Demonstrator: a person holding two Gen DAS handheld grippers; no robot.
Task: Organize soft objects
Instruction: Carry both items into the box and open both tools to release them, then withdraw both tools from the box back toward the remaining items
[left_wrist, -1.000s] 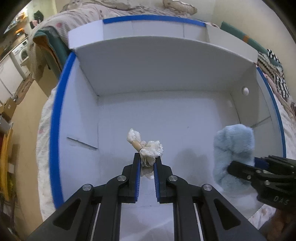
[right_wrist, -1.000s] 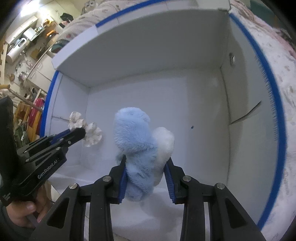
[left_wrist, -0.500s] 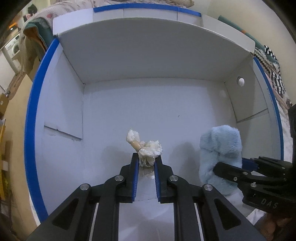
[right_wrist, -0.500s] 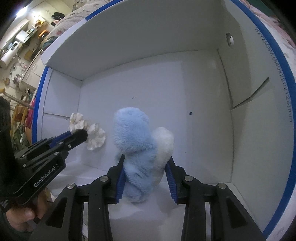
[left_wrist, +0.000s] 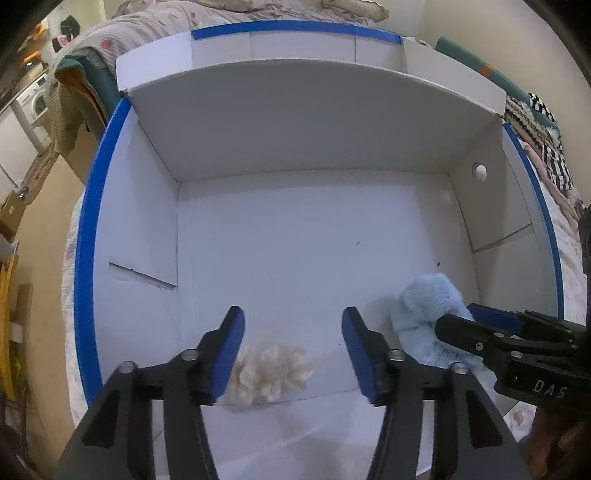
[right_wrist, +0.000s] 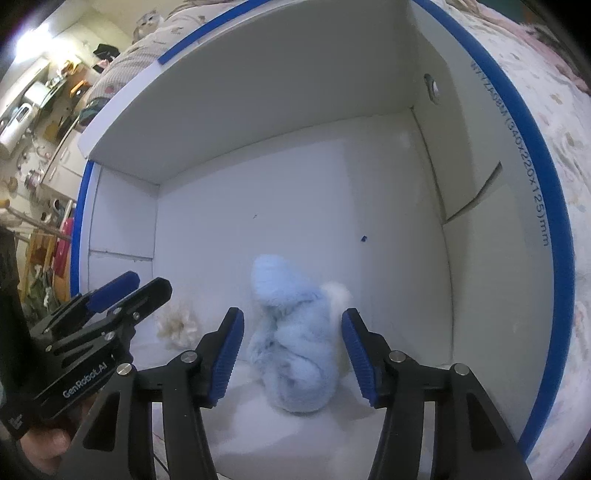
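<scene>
A small cream fluffy toy lies on the floor of a white box with blue rim, near its front wall. My left gripper is open just above it, jaws wide, touching nothing. A light blue plush with a white patch sits on the box floor between the open jaws of my right gripper, apart from both pads. The blue plush also shows in the left wrist view, with the right gripper beside it. The cream toy and the left gripper show in the right wrist view.
The box rests on a floral bedspread. Its back flap stands up behind the floor. Folded blankets lie to the right, furniture and a washing machine to the left.
Both grippers have opened. The cream toy dropped from the left gripper onto the box floor, and the blue plush was let go and now rests on the floor.
</scene>
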